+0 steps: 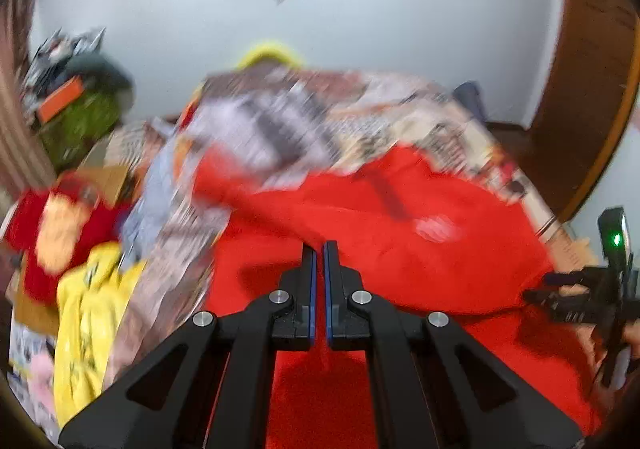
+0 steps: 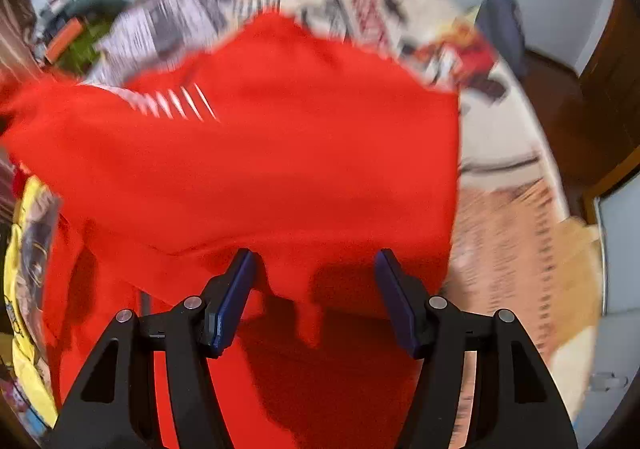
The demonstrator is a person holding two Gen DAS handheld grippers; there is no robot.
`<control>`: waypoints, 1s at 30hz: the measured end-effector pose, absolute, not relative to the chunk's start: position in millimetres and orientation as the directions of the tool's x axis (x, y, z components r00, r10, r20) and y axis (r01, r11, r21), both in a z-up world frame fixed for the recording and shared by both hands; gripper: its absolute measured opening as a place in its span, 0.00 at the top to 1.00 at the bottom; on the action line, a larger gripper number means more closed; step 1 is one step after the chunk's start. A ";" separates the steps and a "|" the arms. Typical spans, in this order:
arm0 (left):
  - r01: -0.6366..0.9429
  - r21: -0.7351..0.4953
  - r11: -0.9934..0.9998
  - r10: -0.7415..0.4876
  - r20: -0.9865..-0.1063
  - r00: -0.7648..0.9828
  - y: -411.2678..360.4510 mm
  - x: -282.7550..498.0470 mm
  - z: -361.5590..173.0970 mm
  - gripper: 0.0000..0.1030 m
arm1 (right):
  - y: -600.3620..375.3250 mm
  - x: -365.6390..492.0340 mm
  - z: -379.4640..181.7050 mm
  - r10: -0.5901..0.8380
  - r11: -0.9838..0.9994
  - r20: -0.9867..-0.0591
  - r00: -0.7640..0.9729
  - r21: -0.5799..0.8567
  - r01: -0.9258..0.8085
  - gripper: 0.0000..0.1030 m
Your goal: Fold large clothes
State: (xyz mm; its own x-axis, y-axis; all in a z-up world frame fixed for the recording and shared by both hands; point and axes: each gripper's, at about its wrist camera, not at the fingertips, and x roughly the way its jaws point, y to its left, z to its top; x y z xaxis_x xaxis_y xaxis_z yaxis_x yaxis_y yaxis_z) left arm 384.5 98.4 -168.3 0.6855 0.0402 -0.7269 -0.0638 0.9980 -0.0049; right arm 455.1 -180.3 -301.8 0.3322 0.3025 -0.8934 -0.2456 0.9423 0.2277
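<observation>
On the bed [image 1: 472, 137], across its near half, lies the red garment [image 1: 360, 233], rumpled over a patterned bedcover [image 1: 304, 117], with one flap raised in front of the right-wrist camera and a white striped print [image 2: 172, 103] near its upper left; the print is too blurred to read as a brand, and no other writing is legible. The left gripper [image 1: 320, 253] hovers over the red cloth near the bed's front edge with its jaws nearly together, and nothing can be seen between them. The right gripper [image 2: 314, 261] has its jaws wide apart, a hanging fold of the garment just ahead of them but not pinched. A yellow garment [image 1: 88, 313] and other clothes sit heaped at the bed's left edge. Judging by this, the garment is being spread or regripped before a fold; the next move probably calls for the right jaws to close on that loose edge while the left finds a matching hem.
</observation>
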 end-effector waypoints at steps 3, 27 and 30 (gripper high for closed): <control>-0.094 -0.070 0.993 0.001 -0.798 0.603 127.8 373.6 -212.2 0.98 | -166.7 449.8 -315.2 0.269 0.948 -0.905 0.331 0.189 -0.256 0.42; -0.259 -0.679 0.687 -0.487 -0.695 0.529 205.3 326.2 -287.2 0.33 | -158.0 441.8 -317.9 0.244 0.949 -0.895 0.375 0.140 -0.282 0.28; -0.306 -0.744 0.594 -0.540 -0.651 0.534 208.2 346.1 -304.6 0.33 | -159.2 440.6 -318.5 0.252 0.947 -0.888 0.385 0.144 -0.287 0.28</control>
State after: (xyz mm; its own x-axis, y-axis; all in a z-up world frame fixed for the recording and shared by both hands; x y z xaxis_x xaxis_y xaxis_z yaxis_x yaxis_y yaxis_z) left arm 346.1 208.2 -304.6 0.5344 -0.5396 -0.6506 -0.3062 0.5938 -0.7440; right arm 440.6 -159.2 -318.5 0.3853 0.2522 -0.8876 -0.2875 0.9469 0.1443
